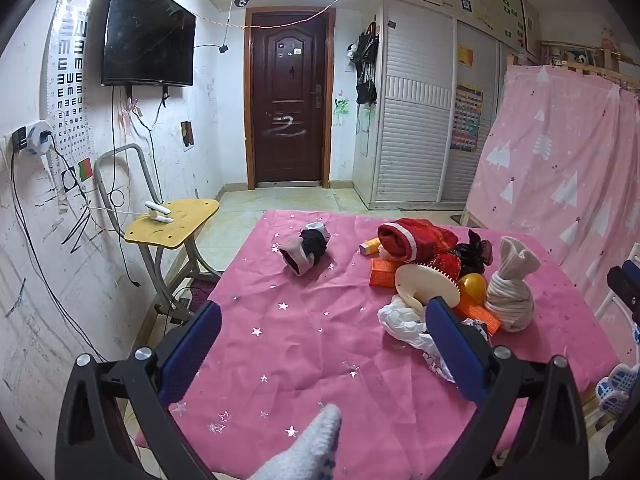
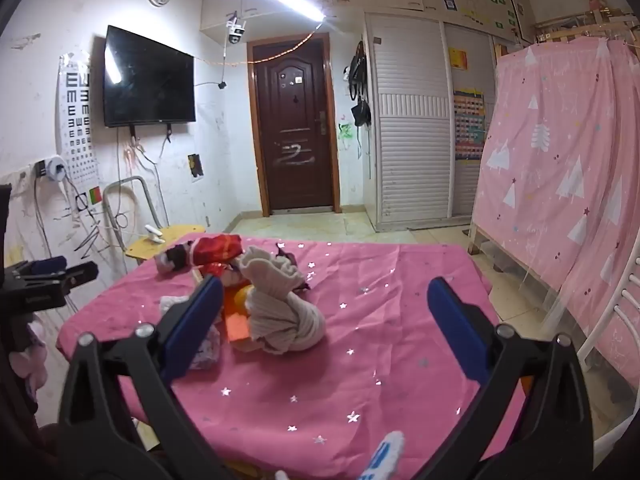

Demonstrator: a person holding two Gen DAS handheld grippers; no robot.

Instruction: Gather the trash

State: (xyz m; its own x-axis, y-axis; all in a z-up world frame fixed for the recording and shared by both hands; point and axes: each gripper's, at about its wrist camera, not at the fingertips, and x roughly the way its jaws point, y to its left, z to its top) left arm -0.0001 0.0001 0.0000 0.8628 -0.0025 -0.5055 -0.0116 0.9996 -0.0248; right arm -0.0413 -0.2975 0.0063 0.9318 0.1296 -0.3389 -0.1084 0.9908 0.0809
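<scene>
A: Gripper status?
B: Left gripper [image 1: 322,344] spread wide, holding nothing, above the pink tablecloth [image 1: 304,344]. Right gripper [image 2: 326,326] likewise spread, unloaded.
A: Trash location?
B: Crumpled white plastic bag [image 1: 404,324] lies just beside the left gripper's right finger, touching an orange box [image 1: 382,273], cream brush [image 1: 426,285], beige rolled sock [image 2: 280,320]. No container visible.

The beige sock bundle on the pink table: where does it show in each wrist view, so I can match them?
Left wrist: beige sock bundle sits right of centre, at the right end of the pile, beside the gold ball.
Right wrist: beige sock bundle sits left of centre, just right of the right hand-held gripper's left finger.
Shared landmark: the dark door.
</scene>
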